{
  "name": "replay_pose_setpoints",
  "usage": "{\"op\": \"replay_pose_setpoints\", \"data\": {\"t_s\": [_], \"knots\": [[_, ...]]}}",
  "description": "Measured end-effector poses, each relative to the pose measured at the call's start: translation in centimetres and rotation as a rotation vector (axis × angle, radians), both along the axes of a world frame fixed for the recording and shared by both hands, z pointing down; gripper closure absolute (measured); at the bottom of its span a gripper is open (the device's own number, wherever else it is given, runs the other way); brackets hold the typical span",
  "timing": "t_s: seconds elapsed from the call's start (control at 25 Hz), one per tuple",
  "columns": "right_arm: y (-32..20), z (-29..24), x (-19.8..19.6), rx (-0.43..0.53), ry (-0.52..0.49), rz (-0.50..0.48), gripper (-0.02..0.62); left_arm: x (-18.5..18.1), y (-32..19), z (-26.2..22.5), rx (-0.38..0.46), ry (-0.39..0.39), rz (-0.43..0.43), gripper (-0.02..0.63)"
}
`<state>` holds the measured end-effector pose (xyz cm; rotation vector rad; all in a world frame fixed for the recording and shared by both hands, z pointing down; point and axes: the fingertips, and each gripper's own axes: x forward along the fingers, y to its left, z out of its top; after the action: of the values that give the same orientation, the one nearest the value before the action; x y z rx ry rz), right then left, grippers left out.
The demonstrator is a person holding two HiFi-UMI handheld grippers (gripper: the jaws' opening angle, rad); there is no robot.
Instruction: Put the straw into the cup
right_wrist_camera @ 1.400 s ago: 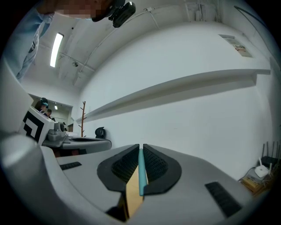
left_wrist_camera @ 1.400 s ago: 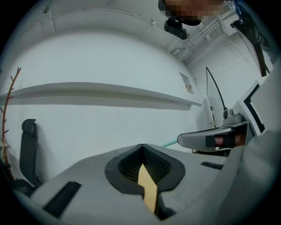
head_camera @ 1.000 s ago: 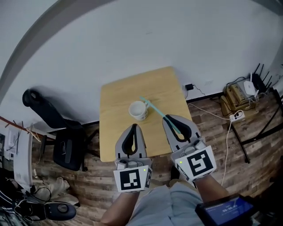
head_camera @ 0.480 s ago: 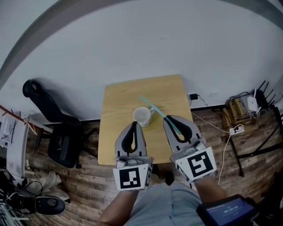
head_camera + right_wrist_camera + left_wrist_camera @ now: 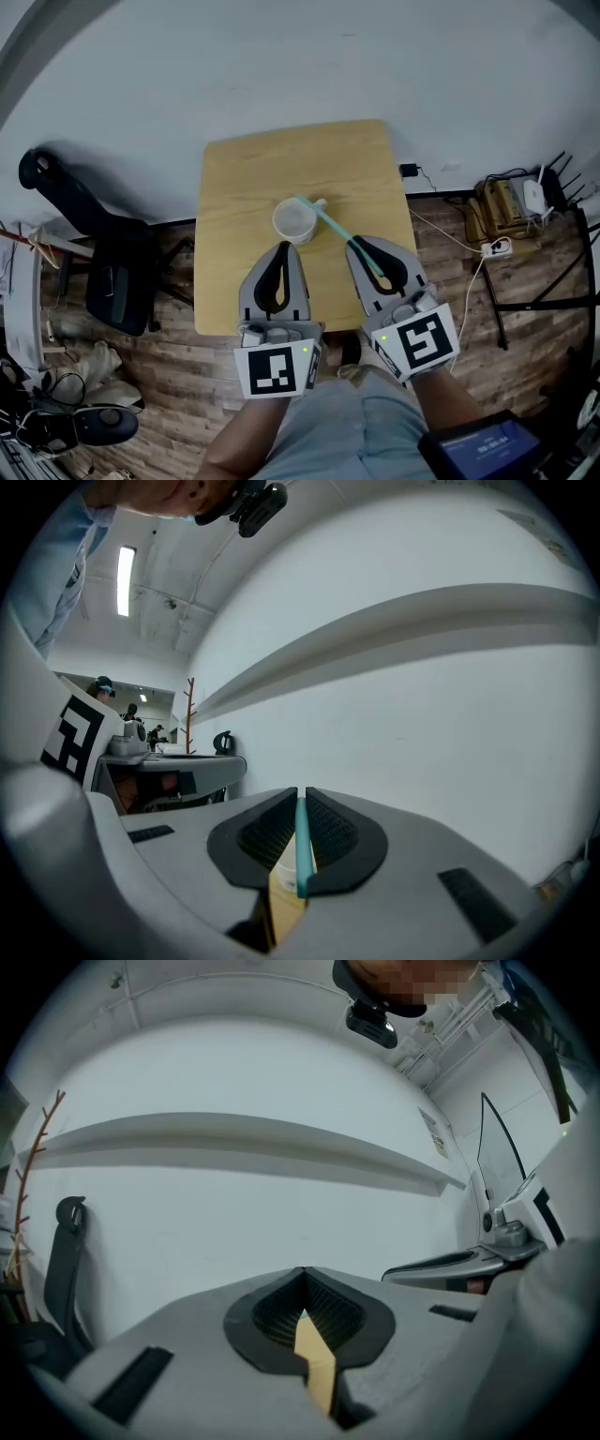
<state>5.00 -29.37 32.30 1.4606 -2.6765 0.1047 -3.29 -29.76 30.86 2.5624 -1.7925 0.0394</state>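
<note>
A white cup (image 5: 294,221) stands upright near the middle of a small wooden table (image 5: 244,178). A long teal straw (image 5: 328,221) is pinched in my right gripper (image 5: 358,247) and slants up and to the left, its far end over the cup's right rim. In the right gripper view the straw (image 5: 301,846) runs up between the shut jaws, with the cup (image 5: 285,866) glimpsed beneath. My left gripper (image 5: 283,248) hovers above the table's near edge just below the cup, jaws shut with nothing between them, as the left gripper view (image 5: 304,1279) also shows.
A black office chair (image 5: 89,246) stands left of the table. A power strip (image 5: 499,247), cables and a router (image 5: 530,195) lie on the wooden floor to the right. A white wall runs behind the table. A tablet (image 5: 478,448) shows at the bottom right.
The view has shifted, so the table sits higher and further left. The straw's tip has come over the cup's rim. Both grippers keep their pose and grip.
</note>
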Motion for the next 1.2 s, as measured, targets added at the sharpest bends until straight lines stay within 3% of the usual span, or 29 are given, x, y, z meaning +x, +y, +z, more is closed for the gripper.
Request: {"op": "replay_pose_setpoints", "data": {"t_s": [0.56,1.2], "knots": [[-3.2,9.0,-2.9,-0.191,0.032,0.007,0.569,-2.2,-3.2,8.3,-0.188,0.019,0.04,0.609],[-6.3,15.6,-5.4,-0.324,0.063,0.017,0.568,-5.5,-7.1,14.2,-0.289,0.017,0.039,0.609]]}}
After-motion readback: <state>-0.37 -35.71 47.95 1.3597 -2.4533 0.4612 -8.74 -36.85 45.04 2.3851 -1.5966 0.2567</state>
